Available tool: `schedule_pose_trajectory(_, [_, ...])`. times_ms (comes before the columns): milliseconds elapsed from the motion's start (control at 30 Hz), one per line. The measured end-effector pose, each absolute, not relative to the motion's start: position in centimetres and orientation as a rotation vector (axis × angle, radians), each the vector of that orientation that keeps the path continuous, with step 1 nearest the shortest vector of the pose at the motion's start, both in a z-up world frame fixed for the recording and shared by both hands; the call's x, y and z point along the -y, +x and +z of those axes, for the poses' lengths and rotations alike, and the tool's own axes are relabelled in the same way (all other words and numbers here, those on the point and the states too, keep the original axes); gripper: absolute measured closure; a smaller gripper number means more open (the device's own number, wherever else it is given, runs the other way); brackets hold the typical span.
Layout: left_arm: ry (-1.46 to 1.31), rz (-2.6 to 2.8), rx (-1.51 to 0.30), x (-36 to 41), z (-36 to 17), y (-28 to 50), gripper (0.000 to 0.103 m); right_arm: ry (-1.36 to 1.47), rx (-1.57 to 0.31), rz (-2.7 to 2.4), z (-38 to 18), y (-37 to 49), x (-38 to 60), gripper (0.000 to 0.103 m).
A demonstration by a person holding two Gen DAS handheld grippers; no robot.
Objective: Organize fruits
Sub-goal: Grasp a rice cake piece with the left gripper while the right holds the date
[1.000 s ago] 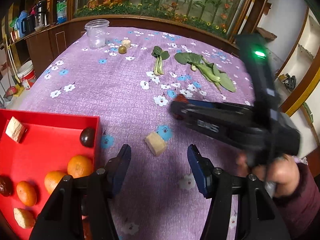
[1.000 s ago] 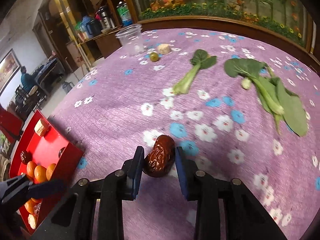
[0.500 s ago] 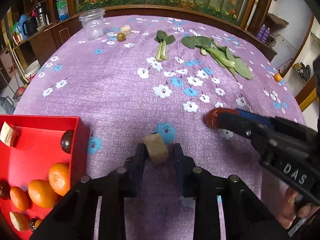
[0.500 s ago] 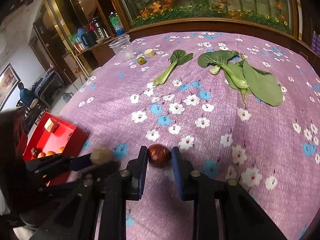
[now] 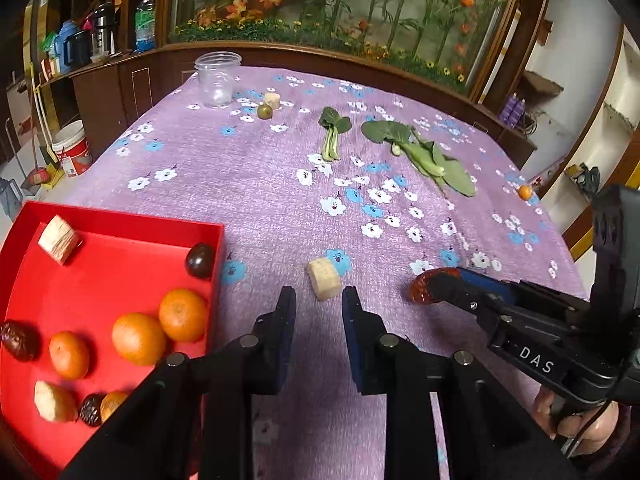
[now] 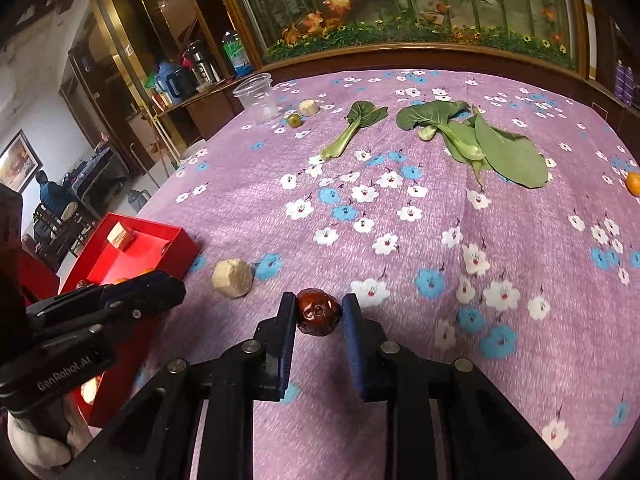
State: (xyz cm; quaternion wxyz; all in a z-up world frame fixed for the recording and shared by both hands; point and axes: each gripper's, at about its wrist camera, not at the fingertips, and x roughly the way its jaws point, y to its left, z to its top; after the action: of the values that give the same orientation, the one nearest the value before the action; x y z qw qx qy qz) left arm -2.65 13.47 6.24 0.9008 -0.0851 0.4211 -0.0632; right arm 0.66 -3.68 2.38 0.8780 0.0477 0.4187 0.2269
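**Right tool carries a date; left tool has let go of the pale chunk**

The right tool (image 6: 319, 312) is clamped on a red date (image 6: 318, 317), held at the lower centre of the right wrist view above the purple flowered table (image 6: 440, 208). The left tool (image 5: 319, 306) has its fingers parted with nothing between them; the pale chunk (image 5: 324, 279) lies on the cloth just beyond its tips, at the centre of the left wrist view.

Only the left wrist view shows what is in the red tray (image 5: 120, 216) at lower left: oranges (image 5: 183, 314), dark dates, and two pale chunks. The right wrist view shows only the tray's far end at middle left, behind the left tool. An orange (image 6: 633, 183) at the right edge shows in both views. A clear cup (image 6: 258, 97) and leafy greens (image 6: 480, 144) lie in the upper part of both views.

Half a second ago the left tool's fingers were closed around the pale chunk; now they are apart and drawn back from it. The right tool has kept its grip on the date.
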Motion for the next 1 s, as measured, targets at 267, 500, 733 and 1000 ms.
schedule_pose_trajectory(267, [-0.219,-0.097,-0.801,-16.6,8.3,-6.1,0.08,0.091,-0.842,0.525,4.4,-1.8,1.8,0.078])
schedule_pose_trajectory(500, [-0.271,-0.07,-0.802,-19.2,8.8,-6.7,0.072,0.075,-0.829,0.539,5.0,-2.7,-0.1,0.078])
schedule_pose_trajectory(733, [-0.19,-0.177,-0.855,-14.1,7.1,-2.7,0.043,0.092,-0.841,0.502,4.2,-3.4,1.5,0.078])
schedule_pose_trajectory(1000, [-0.098,-0.134,-0.95,-11.2,3.3,2.1,0.043,0.157,-0.876,0.488,2.8,-2.8,4.1,0.078])
